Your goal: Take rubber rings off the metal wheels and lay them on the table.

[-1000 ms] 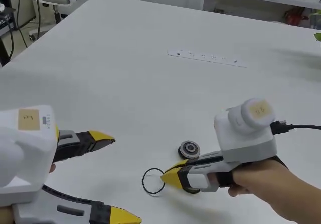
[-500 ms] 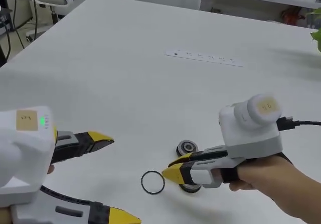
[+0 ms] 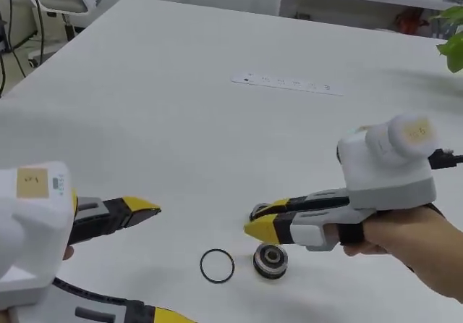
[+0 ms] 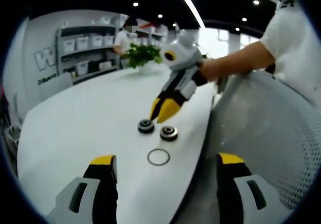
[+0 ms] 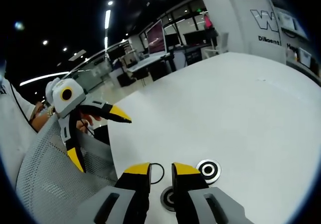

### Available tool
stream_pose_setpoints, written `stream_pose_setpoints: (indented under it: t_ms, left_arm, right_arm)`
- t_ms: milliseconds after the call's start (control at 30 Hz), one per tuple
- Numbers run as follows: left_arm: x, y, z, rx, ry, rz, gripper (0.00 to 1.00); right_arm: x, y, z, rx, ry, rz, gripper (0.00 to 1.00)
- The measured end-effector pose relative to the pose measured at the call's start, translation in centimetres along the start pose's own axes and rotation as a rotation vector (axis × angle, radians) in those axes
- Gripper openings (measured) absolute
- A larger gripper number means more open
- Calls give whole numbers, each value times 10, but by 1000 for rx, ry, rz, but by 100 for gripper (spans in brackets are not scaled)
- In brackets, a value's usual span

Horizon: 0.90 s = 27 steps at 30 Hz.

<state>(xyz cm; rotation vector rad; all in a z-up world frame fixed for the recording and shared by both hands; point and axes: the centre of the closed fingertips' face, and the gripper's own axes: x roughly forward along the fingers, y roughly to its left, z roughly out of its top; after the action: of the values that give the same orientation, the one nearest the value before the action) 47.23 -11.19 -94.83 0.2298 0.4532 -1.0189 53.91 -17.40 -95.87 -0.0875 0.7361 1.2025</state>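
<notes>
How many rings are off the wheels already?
One rubber ring lies flat on the table. Nothing is in hand: the right gripper hovers shut above two metal wheels, the left gripper is open. Whether either wheel wears a ring is too small to tell.

Wall lettering [image 5: 262, 19], right gripper view: large "W", with a smaller line under it starting "Di", possibly "Diligent" but too blurred to confirm. The same "W" and small line sit on the wall in the left gripper view.

Head view:
- Yellow label [image 3: 32, 182] on left tool [image 3: 163, 261]: marks illegible.
- Yellow sticker [image 3: 417, 131] on right tool [image 3: 249, 221]: marks illegible.
- White strip [image 3: 286, 84] on tabletop [image 3: 166, 98]: tiny dark print, unreadable.
</notes>
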Motion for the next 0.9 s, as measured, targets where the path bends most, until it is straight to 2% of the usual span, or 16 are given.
stream_pose_setpoints:
  t_ms: [167,200,433,533,700,800,900]
  left_arm:
    - [1,-1,0,-1,3,-6,82]
    - [1,-1,0,-3,3,-8,82]
    - [1,-1,-1,-1,7,-13,83]
    - [1,-1,-1,2,9,-14,83]
    - [0,0,-2,3,10,-8,82]
    - [-2,2,4,13,-13,7,81]
    - [-4,4,7,12,-24,14,81]
  right_arm:
    - [-15,-5,7,-3,-42,-13,15]
    - [-17,-3,12,32,-75,3,16]
    - [-37,-13,11,37,-107,-14,20]
    - [-44,-16,6,54,-119,-21,23]
    - [-50,-25,2,98,-143,-43,22]
    - [-54,-31,2,96,-156,-62,23]
    - [-55,-36,0,144,-166,-60,23]
